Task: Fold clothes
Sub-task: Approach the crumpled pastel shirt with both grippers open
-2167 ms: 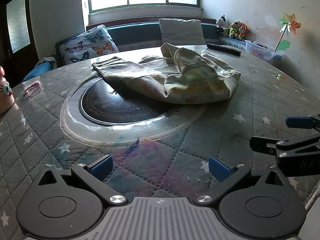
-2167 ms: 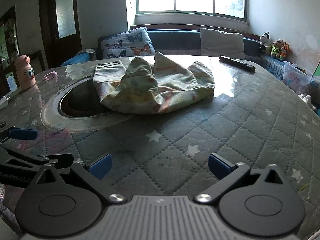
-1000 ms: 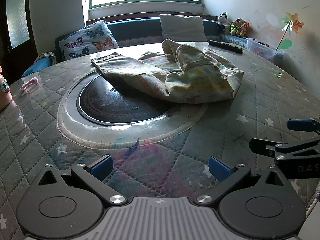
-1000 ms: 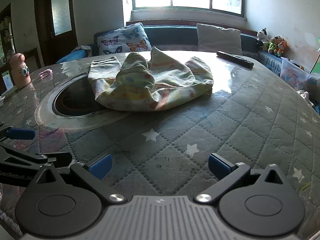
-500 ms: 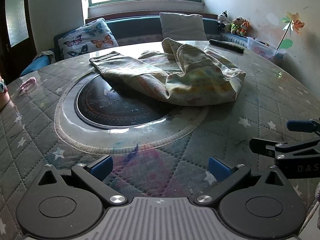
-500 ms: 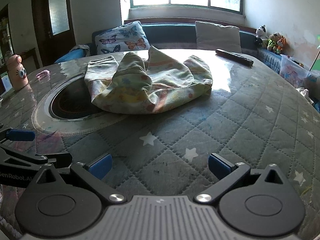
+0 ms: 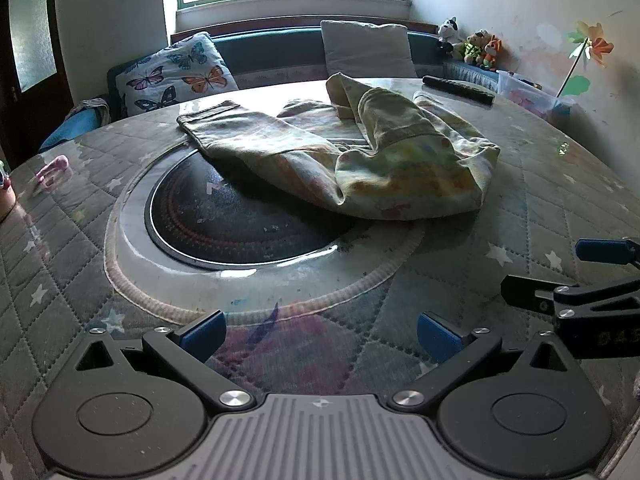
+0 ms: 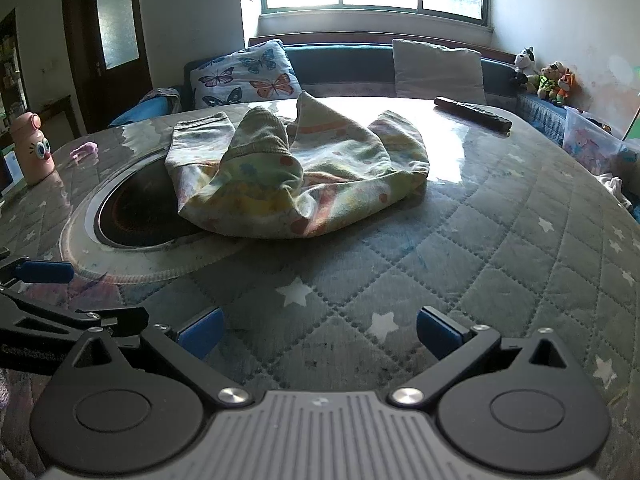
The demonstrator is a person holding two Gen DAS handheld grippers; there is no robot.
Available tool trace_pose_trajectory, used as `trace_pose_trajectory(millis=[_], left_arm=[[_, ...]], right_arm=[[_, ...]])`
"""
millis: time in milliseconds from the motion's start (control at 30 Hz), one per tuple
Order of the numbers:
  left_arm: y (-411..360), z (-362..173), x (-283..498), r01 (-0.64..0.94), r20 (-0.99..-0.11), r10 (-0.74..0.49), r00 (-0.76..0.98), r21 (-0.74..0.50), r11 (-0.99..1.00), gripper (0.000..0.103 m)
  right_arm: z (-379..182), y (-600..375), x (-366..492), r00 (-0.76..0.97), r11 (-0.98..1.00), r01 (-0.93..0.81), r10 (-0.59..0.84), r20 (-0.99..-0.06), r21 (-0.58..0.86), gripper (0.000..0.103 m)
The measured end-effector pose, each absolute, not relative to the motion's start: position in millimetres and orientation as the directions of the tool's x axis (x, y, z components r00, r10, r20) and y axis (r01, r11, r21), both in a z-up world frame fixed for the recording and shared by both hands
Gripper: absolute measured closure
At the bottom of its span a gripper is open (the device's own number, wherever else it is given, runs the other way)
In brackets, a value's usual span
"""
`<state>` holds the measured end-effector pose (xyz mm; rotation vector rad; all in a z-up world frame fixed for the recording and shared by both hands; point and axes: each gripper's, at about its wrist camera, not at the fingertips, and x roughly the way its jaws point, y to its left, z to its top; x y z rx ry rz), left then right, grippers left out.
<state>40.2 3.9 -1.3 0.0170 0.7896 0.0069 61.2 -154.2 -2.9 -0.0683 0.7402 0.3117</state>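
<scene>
A crumpled pale garment with a pastel print (image 7: pixel 360 160) (image 8: pixel 304 176) lies in a heap on the round quilted table (image 7: pixel 540 216) (image 8: pixel 500 240), partly over the dark round inset (image 7: pixel 240 216). One sleeve or leg (image 7: pixel 240 132) stretches out to the left. My left gripper (image 7: pixel 320 334) hovers open over the near table edge, well short of the cloth, with nothing between its fingers. My right gripper (image 8: pixel 318 332) is open too, empty, and just as far from the garment. Each gripper shows at the side of the other's view.
A dark remote (image 8: pixel 472 118) lies at the far right of the table. A pink character bottle (image 8: pixel 34 148) and a small pink item (image 8: pixel 84 150) sit at the left. Behind the table runs a bench with a butterfly cushion (image 7: pixel 180 74), a grey cushion (image 7: pixel 368 48) and plush toys (image 8: pixel 544 76).
Both grippers have drifted forward toward the garment, which now looks larger and closer. The garment itself has not moved, and both grippers stay open.
</scene>
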Motion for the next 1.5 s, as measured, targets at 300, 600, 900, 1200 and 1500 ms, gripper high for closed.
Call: trace_pose_trajectory(millis=[300, 600, 900, 1200, 1500], left_arm=[[5.2, -0.6, 51.5, 0.001, -0.716, 0.017, 0.698, 0.025, 1.0, 0.0], [5.7, 0.1, 61.3, 0.0, -0.72, 0.024, 0.694, 0.034, 0.999, 0.0], [4.6, 0.0, 69.5, 0.0, -0.727, 0.032, 0.686, 0.044, 0.999, 0.0], [5.3, 1.4, 78.4, -0.002, -0.73, 0.039, 0.683, 0.051, 0.999, 0.0], [4.9, 2.1, 86.7, -0.002, -0.731, 0.045, 0.68, 0.059, 0.998, 0.0]], right_arm=[[-2.6, -151.4, 72.5, 0.69, 0.95, -0.306, 0.261, -0.675, 0.055, 0.0], [-3.3, -149.5, 81.5, 0.684, 0.948, -0.31, 0.27, -0.678, 0.065, 0.0], [-5.2, -149.8, 89.1, 0.677, 0.948, -0.311, 0.275, -0.683, 0.074, 0.0], [-5.1, -147.7, 97.6, 0.673, 0.945, -0.318, 0.279, -0.685, 0.074, 0.0], [-5.9, -146.6, 105.8, 0.67, 0.944, -0.323, 0.283, -0.687, 0.074, 0.0]])
